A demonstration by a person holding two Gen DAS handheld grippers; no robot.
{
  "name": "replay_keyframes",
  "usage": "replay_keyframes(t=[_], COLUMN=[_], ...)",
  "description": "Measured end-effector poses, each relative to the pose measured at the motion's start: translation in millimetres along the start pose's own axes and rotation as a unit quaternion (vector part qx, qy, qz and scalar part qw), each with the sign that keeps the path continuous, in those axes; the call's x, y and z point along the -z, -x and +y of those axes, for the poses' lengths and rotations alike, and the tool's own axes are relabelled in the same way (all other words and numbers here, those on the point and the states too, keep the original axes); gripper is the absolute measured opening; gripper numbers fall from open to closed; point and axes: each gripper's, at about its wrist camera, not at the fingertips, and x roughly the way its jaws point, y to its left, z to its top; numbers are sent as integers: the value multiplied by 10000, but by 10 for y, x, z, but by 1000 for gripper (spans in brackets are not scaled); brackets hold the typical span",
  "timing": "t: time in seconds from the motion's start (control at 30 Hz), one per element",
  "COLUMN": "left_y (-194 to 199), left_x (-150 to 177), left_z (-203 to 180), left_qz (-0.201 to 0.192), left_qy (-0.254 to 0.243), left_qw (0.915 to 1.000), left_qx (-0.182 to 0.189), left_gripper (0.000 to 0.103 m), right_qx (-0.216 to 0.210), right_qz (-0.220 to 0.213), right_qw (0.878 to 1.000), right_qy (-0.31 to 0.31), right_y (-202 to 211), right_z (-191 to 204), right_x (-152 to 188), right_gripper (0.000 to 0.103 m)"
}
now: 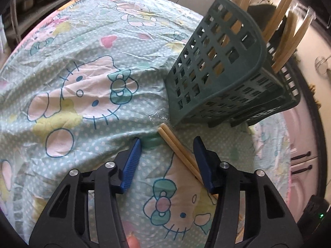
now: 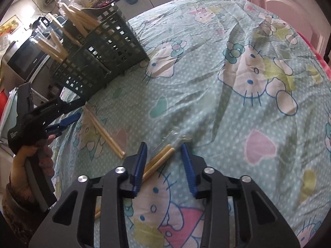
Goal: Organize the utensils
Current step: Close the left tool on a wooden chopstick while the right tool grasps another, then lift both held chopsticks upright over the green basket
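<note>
Left claw and right claw both angled downward, jaws parted.

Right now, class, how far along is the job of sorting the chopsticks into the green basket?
Done: several chopsticks already stand in the green basket. In hand: nothing is gripped yet. The left gripper straddles one pair of chopsticks lying on the tablecloth, and the right gripper straddles a second pair; neither has its pads pressing. Left: grasp both pairs and put them in the basket.

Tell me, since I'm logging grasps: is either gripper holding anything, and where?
Nothing yet. Left gripper and right gripper each straddle chopsticks, pads not pressing.
</note>
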Motion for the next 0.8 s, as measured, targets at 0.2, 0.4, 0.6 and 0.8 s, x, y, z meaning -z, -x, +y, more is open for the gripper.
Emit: replay_keyframes(t=[0.2, 0.4, 0.6, 0.8], left_y=[-32, 6, 38, 160], left_x=[-39, -52, -40, 44], left_z=[-23, 128, 394, 501], left_qz=[101, 81, 13, -176], left_qy=[-118, 52, 506, 627], left_qw=[9993, 9999, 9973, 9941], left_qx=[-352, -104, 538, 864], left_gripper=[27, 18, 12, 9], right_qx=[-139, -222, -354, -529], right_qz=[29, 15, -68, -233], right_qw=[9998, 9997, 9993, 9983], right_qy=[-156, -105, -87, 97], right_y=[-19, -15, 49, 173], right_z=[-83, -88, -106, -35], right_x=[-83, -136, -181, -224], right_gripper=[15, 8, 7, 6])
